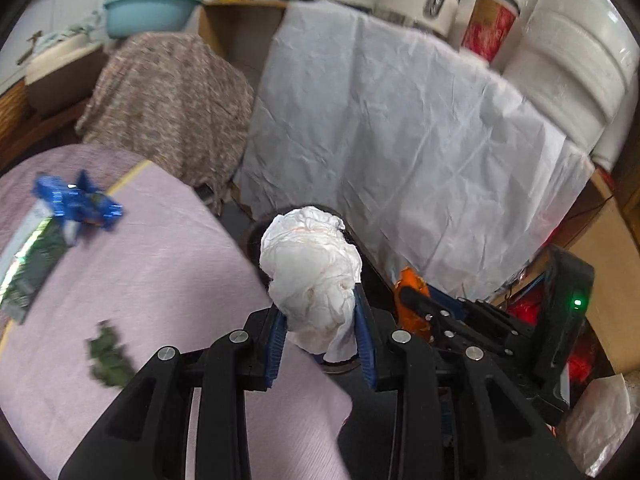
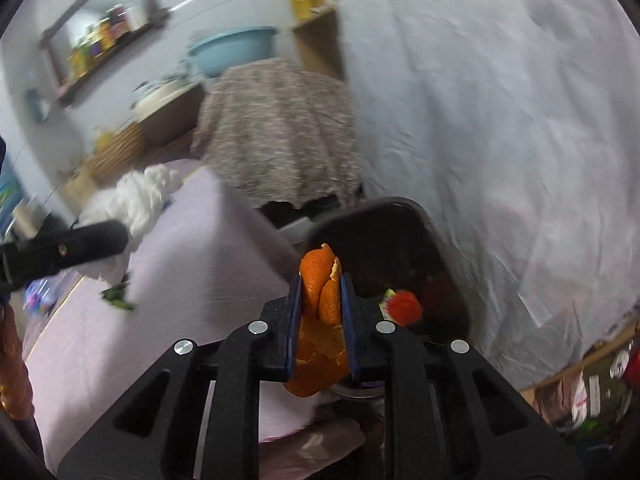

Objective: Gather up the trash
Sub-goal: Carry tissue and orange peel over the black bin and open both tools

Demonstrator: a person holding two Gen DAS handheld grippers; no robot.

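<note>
While the left gripper [image 1: 322,344] pinches a crumpled white paper wad [image 1: 314,276] at lower centre, the right gripper [image 2: 320,320] clamps a curled orange peel [image 2: 322,308] above the dark plastic bin [image 2: 420,248]. Blue wrapper [image 1: 78,202] and green scrap [image 1: 110,356] lie on the lilac cloth-covered table [image 1: 168,272], lower left.

One crumpled white tissue [image 1: 312,280] at the centre. One orange peel [image 2: 322,320]. One dark bin [image 2: 384,236] at twelve o'clock of the peel. One blue wrapper [image 1: 76,202] at nine o'clock. One green leafy scrap [image 1: 110,356] at eight o'clock. One blue basin [image 1: 150,10] at eleven o'clock.
</note>
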